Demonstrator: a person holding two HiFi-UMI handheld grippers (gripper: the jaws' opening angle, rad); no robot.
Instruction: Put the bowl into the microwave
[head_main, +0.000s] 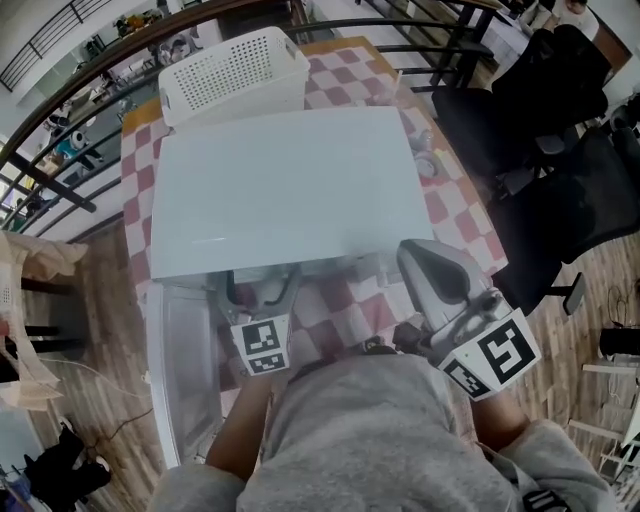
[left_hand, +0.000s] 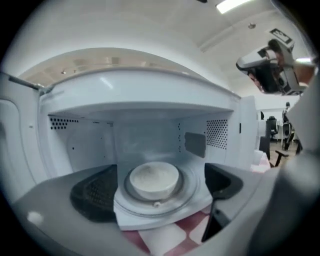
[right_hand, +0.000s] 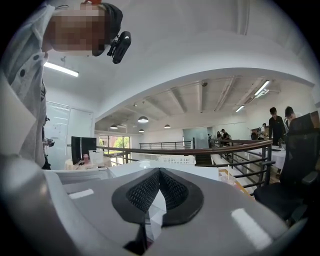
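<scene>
The white bowl (left_hand: 153, 179) sits upright on the glass turntable (left_hand: 172, 200) inside the white microwave (head_main: 280, 190), whose door (head_main: 185, 370) hangs open to the left. My left gripper (head_main: 262, 288) is at the cavity's mouth, low and just outside it. In the left gripper view the left gripper (left_hand: 159, 197) is open, its dark pads (left_hand: 92, 194) well apart, and the bowl lies beyond them untouched. My right gripper (head_main: 415, 255) is held up by the microwave's front right corner. In the right gripper view the right gripper (right_hand: 159, 192) is shut with nothing in it.
A white perforated basket (head_main: 235, 75) stands behind the microwave on the red-and-white checked tablecloth (head_main: 445, 215). Black office chairs (head_main: 560, 120) crowd the table's right side. A railing (head_main: 60, 120) runs behind the table, and a small object (head_main: 425, 160) lies right of the microwave.
</scene>
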